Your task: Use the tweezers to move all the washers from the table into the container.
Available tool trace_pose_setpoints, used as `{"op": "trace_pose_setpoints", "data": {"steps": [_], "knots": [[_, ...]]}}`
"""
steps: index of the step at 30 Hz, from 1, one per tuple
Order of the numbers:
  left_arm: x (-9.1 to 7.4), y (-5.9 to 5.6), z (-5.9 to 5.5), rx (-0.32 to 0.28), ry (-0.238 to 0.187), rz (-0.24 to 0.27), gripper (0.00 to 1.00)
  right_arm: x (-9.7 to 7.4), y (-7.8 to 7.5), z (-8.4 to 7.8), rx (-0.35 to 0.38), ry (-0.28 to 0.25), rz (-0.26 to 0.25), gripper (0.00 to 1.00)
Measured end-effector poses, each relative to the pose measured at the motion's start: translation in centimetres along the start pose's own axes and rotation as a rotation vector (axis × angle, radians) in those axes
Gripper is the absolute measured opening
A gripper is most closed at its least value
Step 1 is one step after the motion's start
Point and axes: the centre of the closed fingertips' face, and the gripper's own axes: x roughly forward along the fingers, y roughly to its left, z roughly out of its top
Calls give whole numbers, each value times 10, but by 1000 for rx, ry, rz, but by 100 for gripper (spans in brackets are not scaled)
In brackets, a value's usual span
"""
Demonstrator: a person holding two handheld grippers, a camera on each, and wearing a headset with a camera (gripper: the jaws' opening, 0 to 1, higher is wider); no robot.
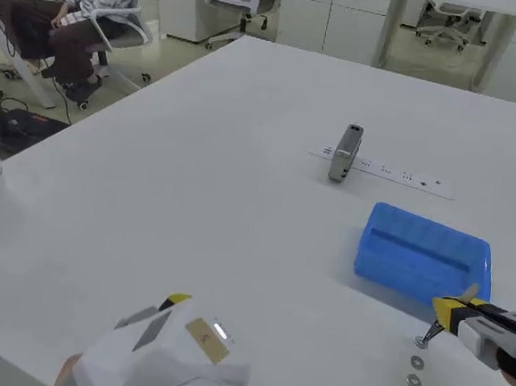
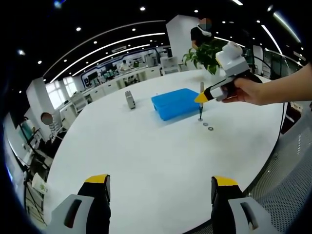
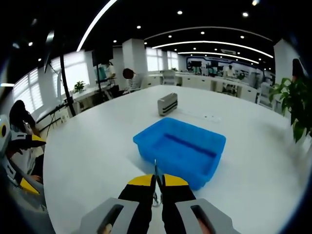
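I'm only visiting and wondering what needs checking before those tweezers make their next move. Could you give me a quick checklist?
1. Right gripper shut on the tweezers: ok.
2. Tweezers tip down among the washers on the table: ok.
3. A washer actually pinched in the tip: cannot tell, too small to see.
4. Blue container open-topped and close beside the washers: ok.
5. Left gripper open, well away from the work: ok.
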Motion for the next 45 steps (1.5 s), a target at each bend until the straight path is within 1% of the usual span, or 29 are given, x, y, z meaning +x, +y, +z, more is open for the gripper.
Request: {"op": "trace_pose_setpoints", "data": {"steps": [2,8,10,12,15,18,19,23,26,29,31,35,37,39,42,45], "knots": [[0,0,0,-1,2,2,87,0,1,0,-16,4,0,2],[0,1,-1,0,3,4,86,-3,5,0,-19,2,-5,1],[0,1,-1,0,2,4,86,-3,7,0,-20,10,2,1],[0,1,-1,0,3,6,86,-5,7,-1,-48,24,-4,0],[0,1,0,-1,0,5,86,-4,10,0,-46,40,8,0],[0,1,0,-1,-2,4,86,-3,10,2,-52,53,8,0],[0,1,0,-1,-1,4,86,-4,11,3,-53,50,9,0],[0,0,0,5,0,-1,86,-7,12,12,-53,32,9,0],[0,-1,1,7,-5,-4,86,-9,9,17,-33,19,14,0],[-1,-1,2,2,-11,-3,87,-10,8,19,-4,16,25,0],[-1,-1,2,0,-14,-3,87,-9,12,22,2,16,30,0],[-1,-2,3,-1,-17,-11,88,-13,18,32,-29,14,39,0],[-2,-2,4,-1,-23,-6,88,-14,20,38,-38,5,45,0],[-2,0,5,-12,-34,0,89,-15,23,44,-53,2,54,0],[-3,2,8,-28,-47,5,90,-15,23,51,-82,-1,57,0],[-4,3,10,-31,-60,7,91,-15,22,61,-94,-10,58,0]]}}
